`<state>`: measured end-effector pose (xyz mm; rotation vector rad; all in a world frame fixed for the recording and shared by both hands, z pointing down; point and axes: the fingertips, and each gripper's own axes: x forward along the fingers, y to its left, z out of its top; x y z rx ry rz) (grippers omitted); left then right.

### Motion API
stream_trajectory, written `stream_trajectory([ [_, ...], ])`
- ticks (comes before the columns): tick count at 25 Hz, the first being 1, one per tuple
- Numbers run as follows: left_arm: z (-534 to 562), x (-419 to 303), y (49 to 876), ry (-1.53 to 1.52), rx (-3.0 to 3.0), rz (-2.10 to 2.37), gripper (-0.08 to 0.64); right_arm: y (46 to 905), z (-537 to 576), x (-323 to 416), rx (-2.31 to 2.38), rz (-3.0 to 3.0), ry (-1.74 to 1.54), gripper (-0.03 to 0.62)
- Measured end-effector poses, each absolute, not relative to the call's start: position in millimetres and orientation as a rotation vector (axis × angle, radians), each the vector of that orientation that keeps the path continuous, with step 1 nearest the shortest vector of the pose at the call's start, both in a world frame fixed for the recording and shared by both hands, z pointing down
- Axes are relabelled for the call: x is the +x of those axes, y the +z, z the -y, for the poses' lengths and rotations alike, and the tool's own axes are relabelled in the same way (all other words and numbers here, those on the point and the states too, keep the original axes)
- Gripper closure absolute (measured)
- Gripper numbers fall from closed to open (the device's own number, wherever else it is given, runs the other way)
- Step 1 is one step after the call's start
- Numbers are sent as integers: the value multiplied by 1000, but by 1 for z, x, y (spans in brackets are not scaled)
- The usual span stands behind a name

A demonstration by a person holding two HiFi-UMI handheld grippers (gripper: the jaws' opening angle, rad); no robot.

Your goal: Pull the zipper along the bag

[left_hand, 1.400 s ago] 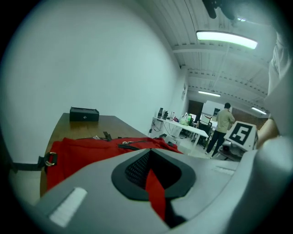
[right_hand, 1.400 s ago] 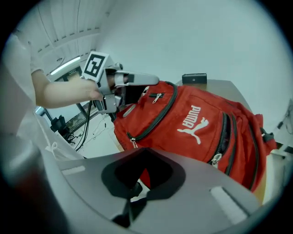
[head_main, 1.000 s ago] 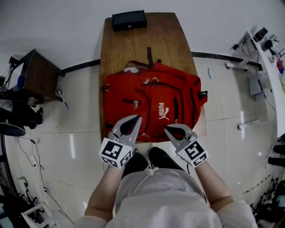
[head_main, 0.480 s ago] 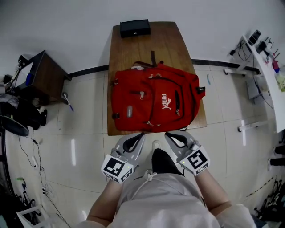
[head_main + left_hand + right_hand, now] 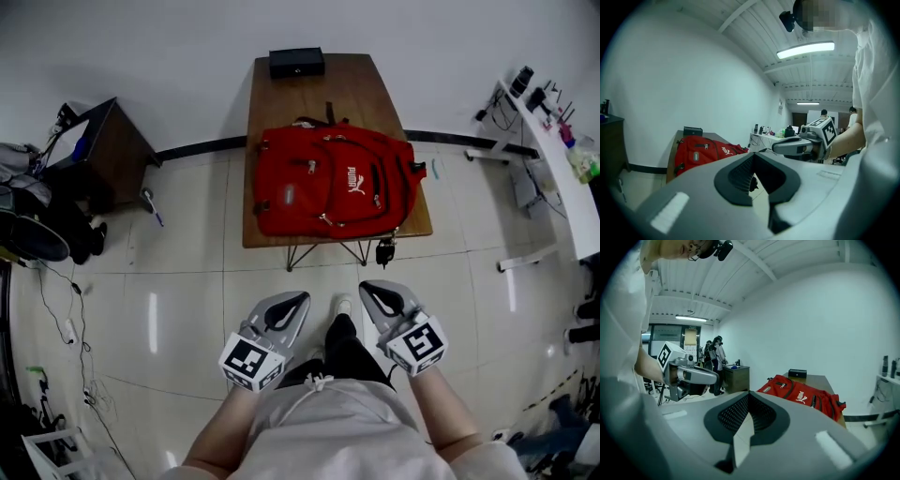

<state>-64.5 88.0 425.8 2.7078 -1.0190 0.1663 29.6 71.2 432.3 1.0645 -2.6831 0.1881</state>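
A red backpack (image 5: 333,183) lies flat on the wooden table (image 5: 319,98), its zippers facing up; a black buckle (image 5: 385,251) hangs below the table's front edge. Both grippers hang over the tiled floor, well short of the table and close to the person's body. My left gripper (image 5: 302,298) has its jaws together with nothing between them. My right gripper (image 5: 367,287) is likewise shut and empty. From the left gripper view the backpack (image 5: 701,152) shows far off, past the jaw tips (image 5: 752,155). The right gripper view also shows the bag (image 5: 801,394) at a distance.
A black box (image 5: 296,62) sits at the table's far end. A dark cabinet (image 5: 103,155) stands to the left with cables and gear on the floor. A white bench (image 5: 553,150) runs along the right. People (image 5: 715,352) stand in the far background.
The person has stepped back from the table. Both grippers, which were at the backpack's near edge, are now over the floor away from it. The bag looks smaller and farther.
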Motion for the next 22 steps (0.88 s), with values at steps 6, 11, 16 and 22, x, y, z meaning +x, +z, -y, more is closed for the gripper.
stream_trajectory([
  [6,-124,-58,415,137,2734,1054,554,423,-108,30,1088,2692,82,584],
  [11,-133,-49,401,117,2745,1113,554,416,-123,38,1084,2690,34,584],
  [16,-147,-29,396,97,2722,1137,554,410,-136,50,1053,2701,20,584],
  [22,-159,-2,392,99,2732,1157,554,404,-147,70,1038,2700,-11,584],
])
